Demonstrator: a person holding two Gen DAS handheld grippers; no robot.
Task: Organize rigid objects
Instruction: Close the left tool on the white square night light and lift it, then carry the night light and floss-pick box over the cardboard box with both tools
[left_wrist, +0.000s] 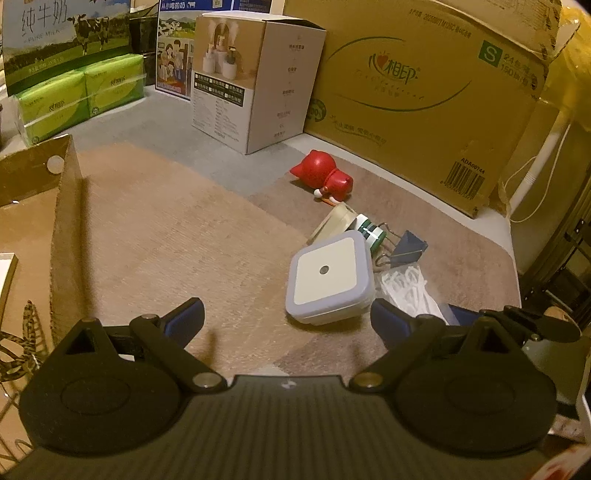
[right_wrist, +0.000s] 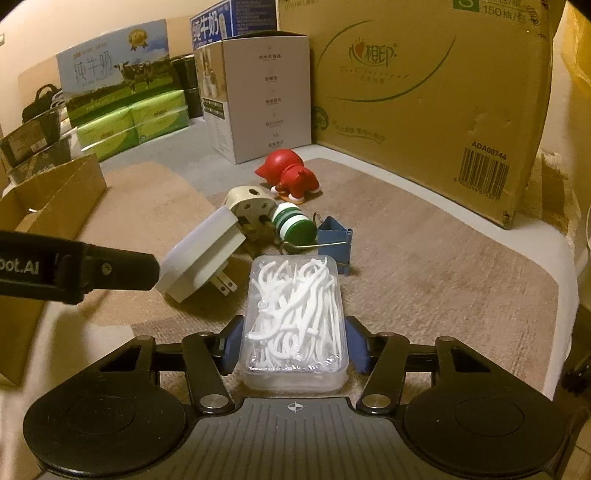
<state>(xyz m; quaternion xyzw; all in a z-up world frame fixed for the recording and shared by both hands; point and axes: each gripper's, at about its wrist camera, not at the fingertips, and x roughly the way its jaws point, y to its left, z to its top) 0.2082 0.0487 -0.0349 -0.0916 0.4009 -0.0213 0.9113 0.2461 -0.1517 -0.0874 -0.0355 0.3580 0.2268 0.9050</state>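
A: Floss-pick box (left_wrist: 406, 291) is seen at the lower right of the left wrist view, beside the night-light plug (left_wrist: 328, 277). The left hand-held gripper (left_wrist: 286, 321) is held wide open with nothing between its pads, above bare mat (left_wrist: 166, 229).

B: And the cardboard box (left_wrist: 55, 221) at the left edge?

A: Its wall stands close; open room is left at the centre of the frame.

B: In the right wrist view?

A: The floss-pick box (right_wrist: 293, 317) is bracketed low centre by the right hand-held gripper (right_wrist: 293, 345), half-open; whether the pads press cannot be told. A slip is judged possible on the smooth clear walls. The night-light plug (right_wrist: 199, 258) lies just beside, and could be nudged. The binder clip (right_wrist: 336, 240) sits near the far edge; room is open to the right.
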